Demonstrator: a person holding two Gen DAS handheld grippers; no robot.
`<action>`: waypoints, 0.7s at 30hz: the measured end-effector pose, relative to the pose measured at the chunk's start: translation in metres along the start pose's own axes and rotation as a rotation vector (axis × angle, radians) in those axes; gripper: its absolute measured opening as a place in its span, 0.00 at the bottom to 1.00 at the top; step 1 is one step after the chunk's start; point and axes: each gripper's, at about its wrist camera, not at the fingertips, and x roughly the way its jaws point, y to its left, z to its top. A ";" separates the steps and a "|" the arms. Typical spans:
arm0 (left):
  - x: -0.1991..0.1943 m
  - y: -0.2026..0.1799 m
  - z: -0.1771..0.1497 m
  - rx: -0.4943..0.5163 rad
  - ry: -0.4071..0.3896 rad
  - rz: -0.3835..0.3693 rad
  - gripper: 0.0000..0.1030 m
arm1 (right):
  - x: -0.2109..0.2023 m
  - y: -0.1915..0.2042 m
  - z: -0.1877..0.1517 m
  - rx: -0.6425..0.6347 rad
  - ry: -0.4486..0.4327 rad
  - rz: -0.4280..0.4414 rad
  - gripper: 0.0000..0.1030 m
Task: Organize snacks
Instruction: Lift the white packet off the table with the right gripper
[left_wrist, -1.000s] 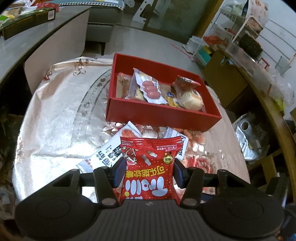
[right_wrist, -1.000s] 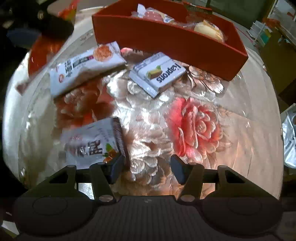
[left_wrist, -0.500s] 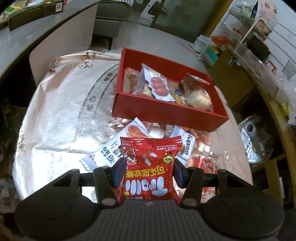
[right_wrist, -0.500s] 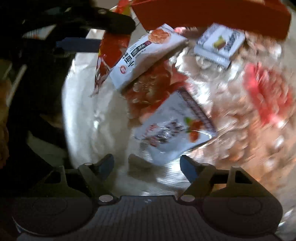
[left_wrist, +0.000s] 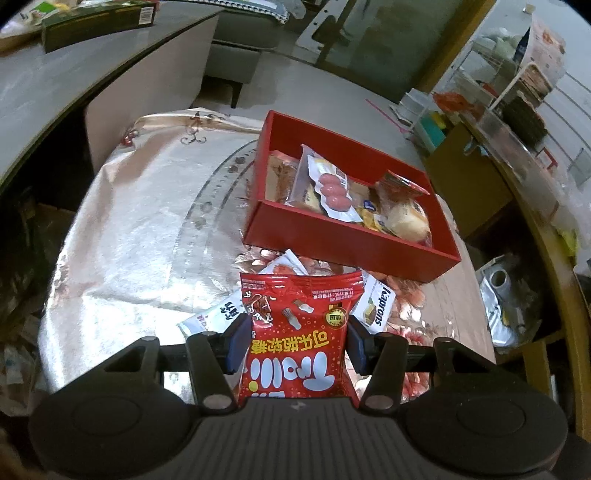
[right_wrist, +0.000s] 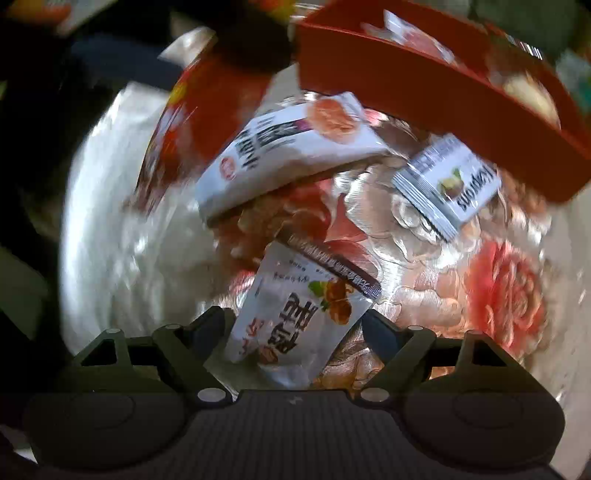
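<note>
Your left gripper (left_wrist: 293, 341) has its fingers (left_wrist: 236, 341) clamped on the side edges of the red gummy bag (left_wrist: 297, 332), held upright and clear of the desk (left_wrist: 147, 229), so the packet hangs flat and can be lowered in without folding. The red box (left_wrist: 351, 245) sits at about one o'clock from that bag, well apart, already holding the sausage pack (left_wrist: 328, 186) and a bun (left_wrist: 408, 221); its open left half looks like the likeliest spot for the bag. Your right gripper (right_wrist: 293, 330) has its fingers (right_wrist: 212, 328) spread apart, straddling the white nut packet (right_wrist: 299, 325), which lies flat on the flowered cloth. They flank its sides but I cannot tell whether they touch it; the picture is blurred. From that packet, the long white packet (right_wrist: 291, 155) lies at twelve o'clock, and the Kaprons wafer (right_wrist: 448, 184) at about one o'clock just beside the box wall, both waiting on the desk.
</note>
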 end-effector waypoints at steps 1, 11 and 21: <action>0.000 0.000 0.000 0.001 -0.001 0.001 0.44 | 0.001 0.004 -0.001 -0.010 -0.008 0.000 0.92; 0.003 0.000 0.000 0.001 0.003 0.013 0.44 | -0.007 -0.030 -0.014 0.123 -0.091 0.160 1.00; 0.002 -0.002 0.000 0.005 -0.002 0.024 0.45 | -0.008 -0.006 -0.009 -0.039 -0.071 0.037 0.69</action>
